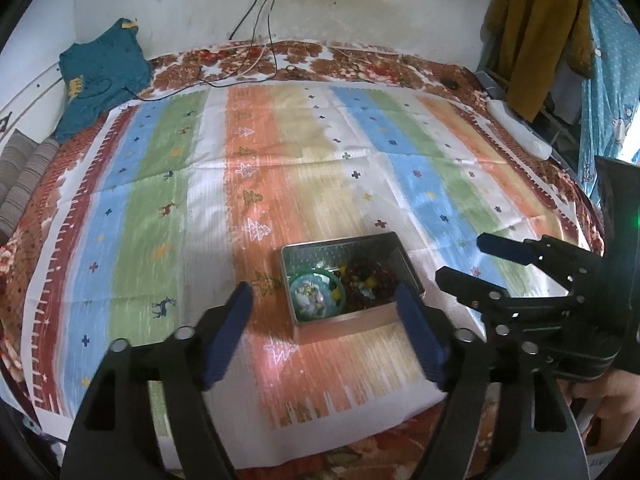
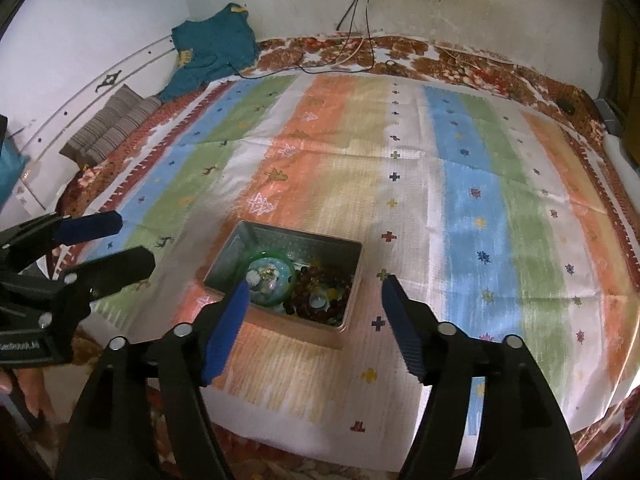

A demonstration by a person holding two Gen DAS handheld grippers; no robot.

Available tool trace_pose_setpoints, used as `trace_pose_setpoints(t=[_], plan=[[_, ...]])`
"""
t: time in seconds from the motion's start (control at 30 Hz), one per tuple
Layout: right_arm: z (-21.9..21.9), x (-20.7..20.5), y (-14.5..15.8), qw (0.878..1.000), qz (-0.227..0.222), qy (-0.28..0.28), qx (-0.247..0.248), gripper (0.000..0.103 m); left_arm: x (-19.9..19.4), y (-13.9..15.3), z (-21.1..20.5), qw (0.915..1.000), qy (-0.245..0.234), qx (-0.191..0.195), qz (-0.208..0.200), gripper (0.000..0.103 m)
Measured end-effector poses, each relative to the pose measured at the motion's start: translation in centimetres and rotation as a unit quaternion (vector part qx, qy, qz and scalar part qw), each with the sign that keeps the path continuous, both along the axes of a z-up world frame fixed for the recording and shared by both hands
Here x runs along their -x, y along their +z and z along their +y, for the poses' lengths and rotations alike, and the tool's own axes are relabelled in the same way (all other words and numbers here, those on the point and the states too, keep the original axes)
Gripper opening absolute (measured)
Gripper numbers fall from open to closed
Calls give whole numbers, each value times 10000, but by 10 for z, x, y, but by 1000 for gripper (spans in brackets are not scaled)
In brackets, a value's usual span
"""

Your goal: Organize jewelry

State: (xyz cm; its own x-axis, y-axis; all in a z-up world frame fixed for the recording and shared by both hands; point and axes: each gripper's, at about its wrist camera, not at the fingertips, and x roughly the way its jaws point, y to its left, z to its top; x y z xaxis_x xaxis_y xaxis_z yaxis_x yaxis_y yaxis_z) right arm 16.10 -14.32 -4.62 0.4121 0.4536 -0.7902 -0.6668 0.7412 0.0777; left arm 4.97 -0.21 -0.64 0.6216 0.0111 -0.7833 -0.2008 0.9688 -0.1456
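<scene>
An open metal tin (image 1: pixel 394 249) (image 2: pixel 236 245) sits on the striped cloth. It holds a small green bowl of trinkets (image 1: pixel 316 293) (image 2: pixel 270 280) and a heap of dark beaded jewelry (image 1: pixel 366 282) (image 2: pixel 320 294). My left gripper (image 1: pixel 324 304) is open and empty, hovering just in front of the tin; it also shows in the right wrist view (image 2: pixel 116 240). My right gripper (image 2: pixel 314 294) is open and empty above the tin's near edge; it also shows in the left wrist view (image 1: pixel 464 258) to the tin's right.
The striped cloth (image 1: pixel 160 208) (image 2: pixel 480 200) covers a bed against a white wall. A teal garment (image 1: pixel 102 72) (image 2: pixel 212 48) and striped cushions (image 2: pixel 112 124) lie at the far left. Cables (image 1: pixel 256 56) trail from the wall. A mustard garment (image 1: pixel 536 32) hangs at right.
</scene>
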Motion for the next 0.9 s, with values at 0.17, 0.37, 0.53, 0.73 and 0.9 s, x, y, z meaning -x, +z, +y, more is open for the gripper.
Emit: trace_pose_setpoints(t=[0.17,0.37,0.53,0.73,0.9], plan=[[-7,13,2,9999,-80,80,16,81,14,1,-4,9999,-28,-96,-88,85],[-16,18,8,9998,-134,59,-135,92,23,4,-7,9995,-74,-132,-271,97],[-22,21,12,9998,-132,1,-172,93,30,3,-3,9998,6,-53,-213,97],[-27,26,15,9996,-159,22,-219,95,35,4,-1,9997,104,-44,-216,97],[-33,30,18,9993,-191,21,-309,95,40,5,0,9996,112,-46,-246,97]])
